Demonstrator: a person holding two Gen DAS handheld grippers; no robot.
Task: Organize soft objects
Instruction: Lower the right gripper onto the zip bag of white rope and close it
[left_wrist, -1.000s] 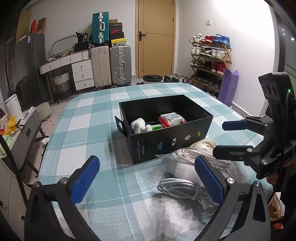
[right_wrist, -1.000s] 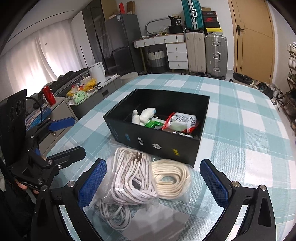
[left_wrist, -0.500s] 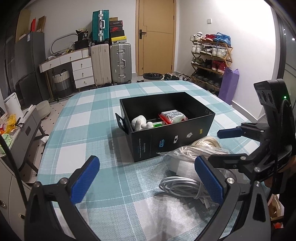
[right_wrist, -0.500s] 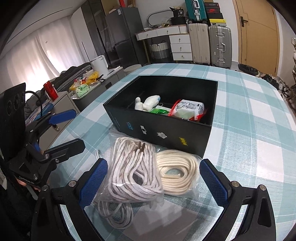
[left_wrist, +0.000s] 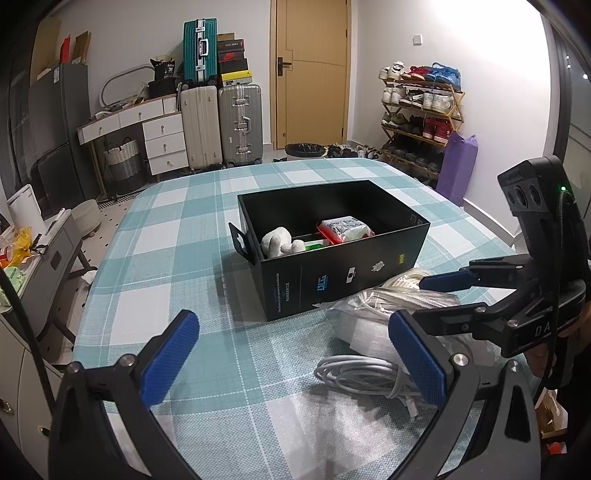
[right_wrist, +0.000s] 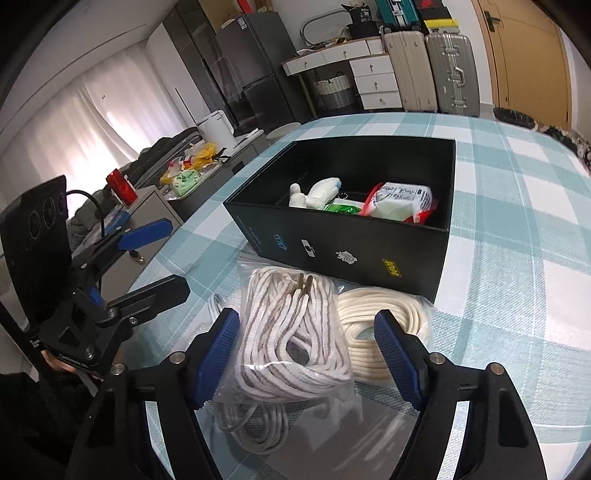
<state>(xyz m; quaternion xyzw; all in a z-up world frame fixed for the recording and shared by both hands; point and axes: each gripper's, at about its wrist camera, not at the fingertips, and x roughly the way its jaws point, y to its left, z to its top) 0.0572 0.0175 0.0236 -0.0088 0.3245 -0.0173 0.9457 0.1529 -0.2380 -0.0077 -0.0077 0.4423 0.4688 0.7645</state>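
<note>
Table (left_wrist: 207, 236) with a blue and white check cloth fills most of both views. On it, at about 12 o'clock from the right gripper (right_wrist: 306, 354), sits a big black box (right_wrist: 343, 254) with its top open. Inside the box lie a white soft toy (right_wrist: 317, 192), a small green pack (right_wrist: 341, 208) and a white pack with red edges (right_wrist: 402, 201).

Just in front of the box, on the cloth, lies a clear bag of white rope with brown flecks (right_wrist: 295, 332). At 3 o'clock from it, and touching it, is a coil of cream rope (right_wrist: 373, 325) in its own clear bag. At 6 o'clock from the flecked rope, partly under it, is a bundle of thin grey-white cord (right_wrist: 251, 424).

The right gripper is over the flecked rope bag. Its blue jaws are closing, with the bag between them. The left pad looks just at the bag's edge, and the right pad looks a bit apart from it.

The left gripper (left_wrist: 291, 362) is at 9 o'clock, off to the side. Its jaws stand wide open and hold nothing.
</note>
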